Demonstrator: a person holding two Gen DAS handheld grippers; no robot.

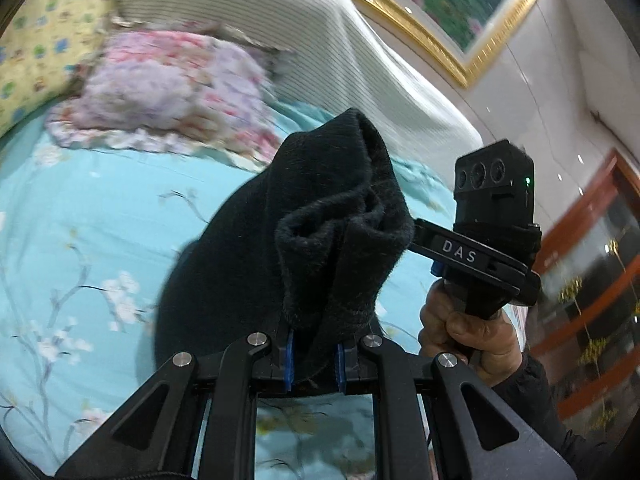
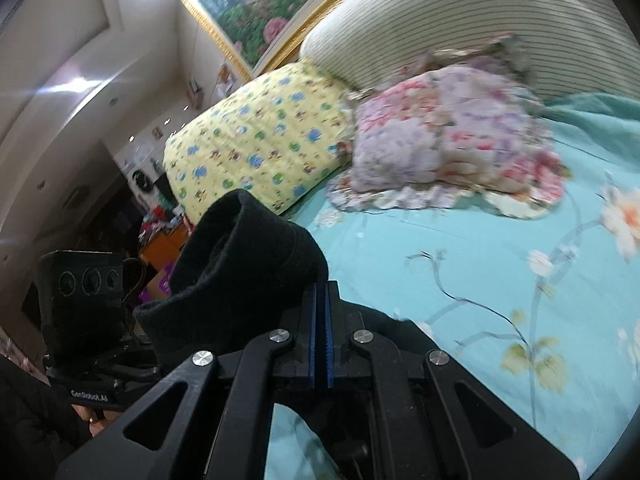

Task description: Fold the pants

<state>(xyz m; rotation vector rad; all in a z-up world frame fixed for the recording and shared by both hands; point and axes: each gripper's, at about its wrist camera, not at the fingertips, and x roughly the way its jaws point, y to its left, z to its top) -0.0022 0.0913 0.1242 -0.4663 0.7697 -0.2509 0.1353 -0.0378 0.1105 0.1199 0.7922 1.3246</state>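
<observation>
Black pants (image 1: 320,216) bunched and clamped between the blue pads of the left gripper (image 1: 314,360), another fold pinched in the fully closed right gripper (image 2: 322,332), lifted above the turquoise floral bedsheet (image 1: 80,220), lower legs hidden behind the linkages, background pillows blurred.

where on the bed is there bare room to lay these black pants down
Free: the turquoise floral bedsheet between the pink floral pillow and the grippers. Crowded: the headboard end, where that pillow sits beside the yellow patterned pillow. The black fleece pants hang over part of the sheet.
</observation>
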